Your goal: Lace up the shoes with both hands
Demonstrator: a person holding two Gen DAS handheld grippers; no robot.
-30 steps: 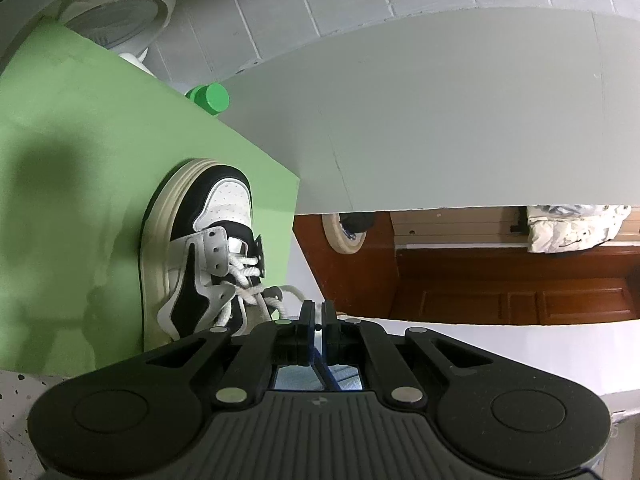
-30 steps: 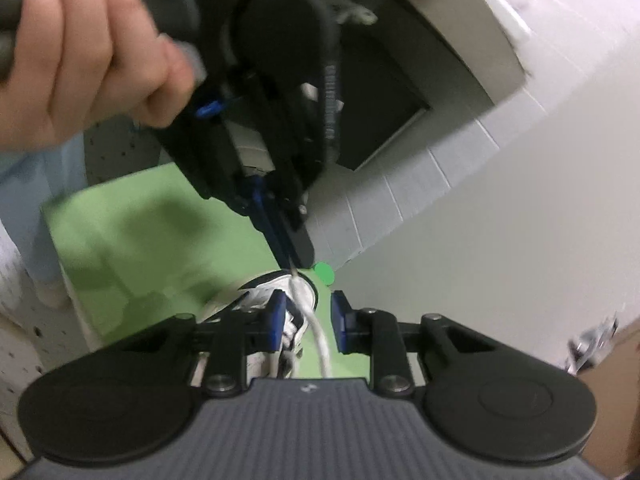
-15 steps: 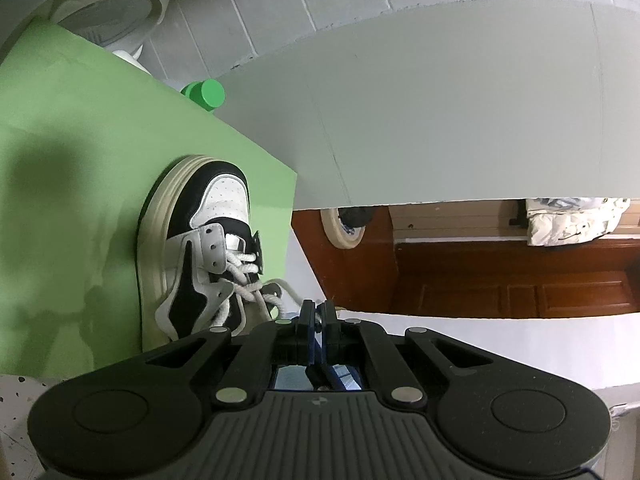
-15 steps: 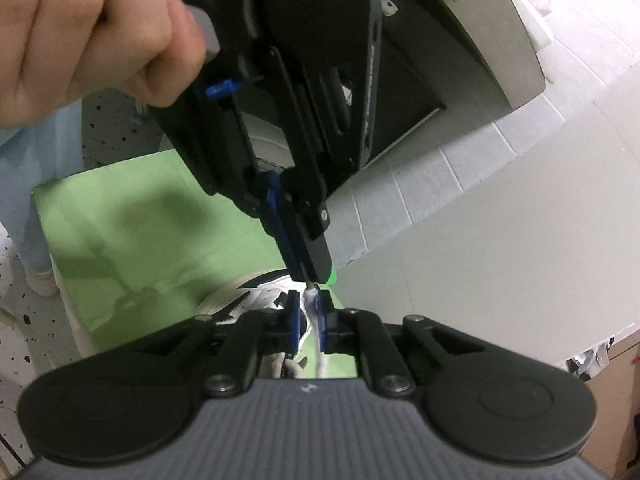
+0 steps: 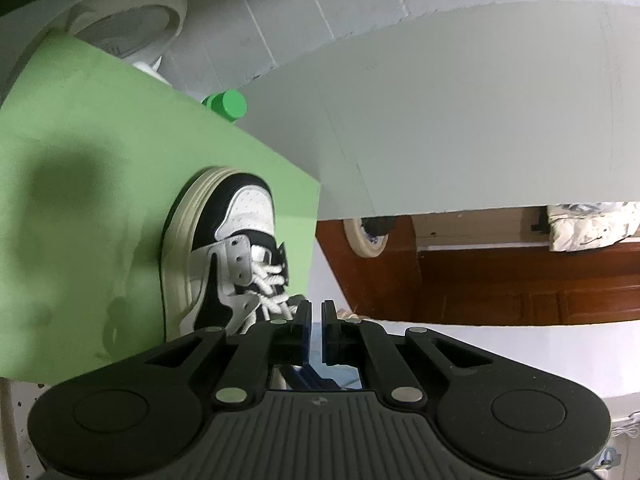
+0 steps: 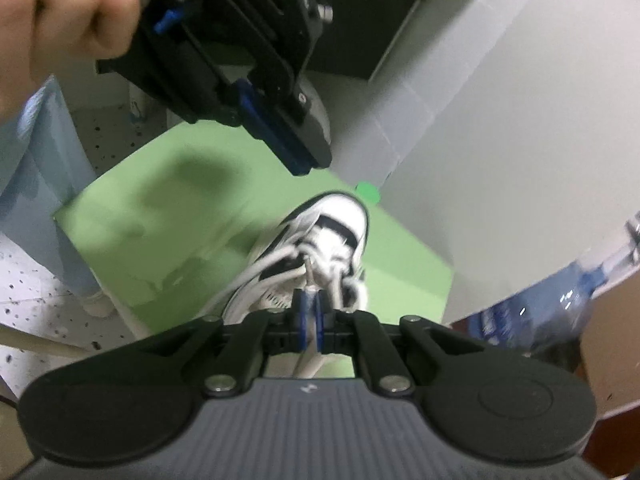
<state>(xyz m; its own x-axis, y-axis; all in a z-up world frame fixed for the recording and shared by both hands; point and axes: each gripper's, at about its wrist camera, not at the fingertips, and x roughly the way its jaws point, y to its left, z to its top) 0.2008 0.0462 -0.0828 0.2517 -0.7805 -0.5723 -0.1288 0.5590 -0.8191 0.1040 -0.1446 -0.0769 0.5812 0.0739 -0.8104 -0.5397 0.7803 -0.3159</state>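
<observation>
A black and white sneaker (image 5: 224, 248) lies on a green mat (image 5: 80, 184), its toe pointing away from both cameras. In the right wrist view the sneaker (image 6: 332, 224) sits just beyond my right gripper (image 6: 310, 300), which is shut on a white shoelace (image 6: 308, 270) that runs from the pads up to the eyelets. Another lace strand (image 6: 256, 276) trails off to the left. My left gripper (image 6: 310, 160) hangs above the shoe, held in a person's hand (image 6: 52, 12), shut with no lace visible at its tips. In its own view the left gripper (image 5: 315, 310) is above the shoe's laced part.
A green-capped bottle (image 5: 226, 105) stands at the mat's far edge beside a grey board (image 5: 460, 112). A round white appliance (image 5: 120, 28) is behind the mat. A blue water bottle (image 6: 560, 296) lies at the right. Light blue trouser legs (image 6: 40, 152) stand left of the mat (image 6: 160, 216).
My right gripper went from open around the lace to shut on it, rolled and sank toward the shoe. The lace no longer hangs from the left gripper's tips.
</observation>
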